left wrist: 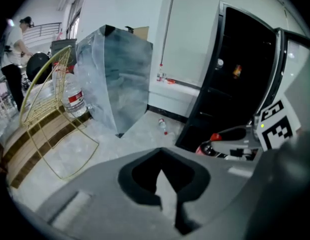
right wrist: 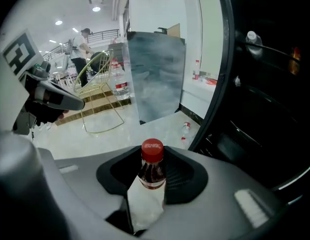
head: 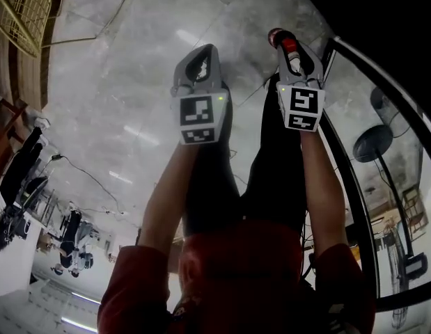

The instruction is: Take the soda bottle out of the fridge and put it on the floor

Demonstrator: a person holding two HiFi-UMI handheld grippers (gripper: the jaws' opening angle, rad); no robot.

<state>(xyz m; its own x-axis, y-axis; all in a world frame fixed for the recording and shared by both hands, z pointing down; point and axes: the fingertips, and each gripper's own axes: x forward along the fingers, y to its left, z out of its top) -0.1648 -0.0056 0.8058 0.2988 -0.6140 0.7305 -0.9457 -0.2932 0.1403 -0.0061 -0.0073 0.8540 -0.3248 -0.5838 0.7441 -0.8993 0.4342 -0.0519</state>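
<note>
The soda bottle [right wrist: 152,153], dark with a red cap, stands upright between the jaws of my right gripper [right wrist: 150,181], which is shut on its neck. From the head view the right gripper [head: 293,53] hangs over the pale stone floor [head: 131,82] with the bottle's red cap [head: 287,45] at its tip, beside the fridge's dark door frame [head: 351,179]. My left gripper [head: 200,67] hangs level with it on the left, shut and holding nothing. In the left gripper view the left gripper [left wrist: 162,180] is bare, and the bottle [left wrist: 216,137] shows to its right. The black fridge [left wrist: 235,74] stands open.
A grey marbled panel [left wrist: 114,79] leans on the floor ahead, a gold wire rack [left wrist: 44,109] left of it with a large water bottle [left wrist: 74,96]. A small bottle [left wrist: 164,125] lies by the fridge's foot. A person [right wrist: 79,49] stands far back. Dark fridge shelves [right wrist: 265,84] fill the right.
</note>
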